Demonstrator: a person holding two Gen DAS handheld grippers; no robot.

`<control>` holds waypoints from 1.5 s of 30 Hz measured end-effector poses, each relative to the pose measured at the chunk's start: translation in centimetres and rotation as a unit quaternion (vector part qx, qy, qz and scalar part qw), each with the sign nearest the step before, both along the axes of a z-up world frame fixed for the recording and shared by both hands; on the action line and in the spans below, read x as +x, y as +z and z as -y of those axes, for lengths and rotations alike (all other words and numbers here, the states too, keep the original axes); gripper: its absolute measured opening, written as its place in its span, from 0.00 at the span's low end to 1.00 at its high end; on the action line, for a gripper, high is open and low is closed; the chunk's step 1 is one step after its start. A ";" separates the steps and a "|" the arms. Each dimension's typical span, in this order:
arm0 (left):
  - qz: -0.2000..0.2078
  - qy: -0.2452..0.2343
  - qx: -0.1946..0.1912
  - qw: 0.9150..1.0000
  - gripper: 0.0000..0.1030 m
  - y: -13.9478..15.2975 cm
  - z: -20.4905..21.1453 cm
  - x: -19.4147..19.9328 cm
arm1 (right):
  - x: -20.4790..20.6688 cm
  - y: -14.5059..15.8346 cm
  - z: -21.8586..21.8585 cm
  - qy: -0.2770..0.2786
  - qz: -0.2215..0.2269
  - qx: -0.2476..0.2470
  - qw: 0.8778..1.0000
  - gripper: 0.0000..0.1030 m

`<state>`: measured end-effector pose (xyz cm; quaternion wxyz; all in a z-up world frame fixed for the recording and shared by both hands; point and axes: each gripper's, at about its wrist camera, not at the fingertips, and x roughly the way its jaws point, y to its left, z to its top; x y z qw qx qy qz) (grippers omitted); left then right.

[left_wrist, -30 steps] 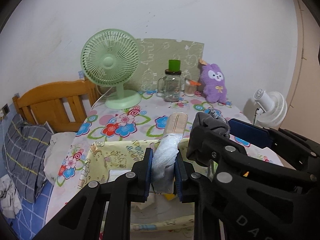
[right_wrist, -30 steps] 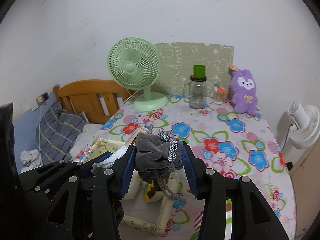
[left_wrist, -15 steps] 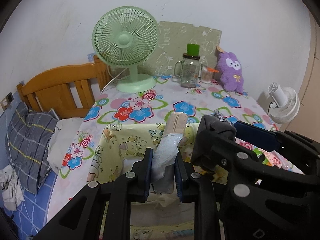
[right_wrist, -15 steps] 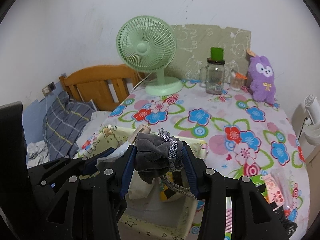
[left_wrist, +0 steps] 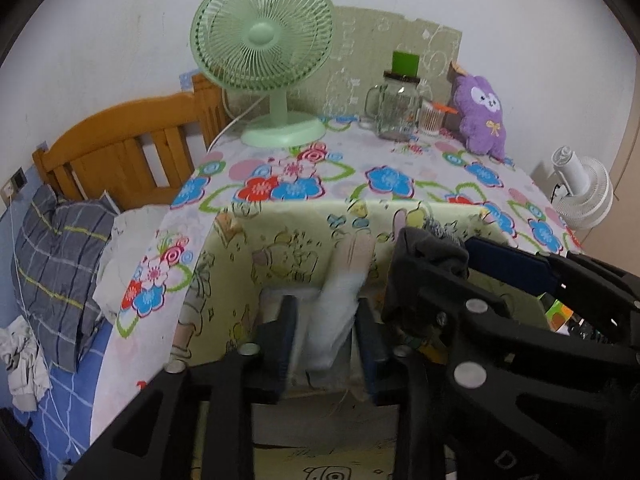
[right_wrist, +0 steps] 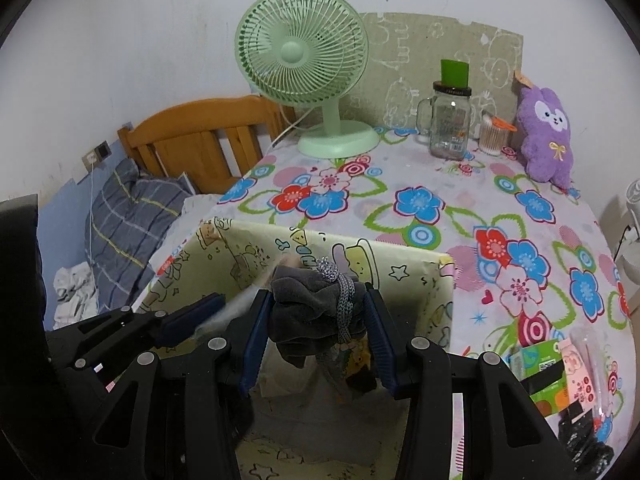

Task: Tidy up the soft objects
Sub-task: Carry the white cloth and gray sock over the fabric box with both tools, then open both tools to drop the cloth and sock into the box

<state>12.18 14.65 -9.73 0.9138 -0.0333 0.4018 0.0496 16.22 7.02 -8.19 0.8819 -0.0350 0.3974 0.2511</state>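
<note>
Holding both grippers over the yellow cartoon box point(left_wrist: 280, 240), we see the left gripper point(left_wrist: 326, 332) with jaws just opened, the blurred white soft bundle point(left_wrist: 340, 304) loose between them, dropping in. Right gripper point(right_wrist: 316, 332) pinches the grey drawstring pouch point(right_wrist: 312, 304) firmly. Risk: the pouch's cord point(right_wrist: 346, 308) snags a pad on release, or lands outside the near-right wall.

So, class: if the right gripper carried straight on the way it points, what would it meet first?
Probably the inside of the yellow cartoon-print box, its floor or far wall; depth is unclear. The right gripper clamps a grey cloth bundle.
</note>
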 end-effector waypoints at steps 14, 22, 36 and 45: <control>-0.019 0.017 0.005 1.000 0.74 -0.2 -0.4 0.3 | 1.4 -1.4 -1.3 0.015 -0.020 -0.011 1.000 0.53; -0.020 0.010 -0.008 1.000 0.83 -0.1 -0.3 0.3 | 1.3 -1.1 -0.7 0.010 -0.020 -0.012 1.000 0.79; 0.004 -0.013 -0.005 1.000 0.85 1.5 1.9 -1.0 | -0.5 1.1 2.0 -0.011 0.014 -0.012 1.000 0.87; 0.027 -0.020 0.002 0.999 0.91 3.1 3.8 -2.0 | -2.0 2.8 4.1 -0.031 0.038 -0.007 0.999 0.90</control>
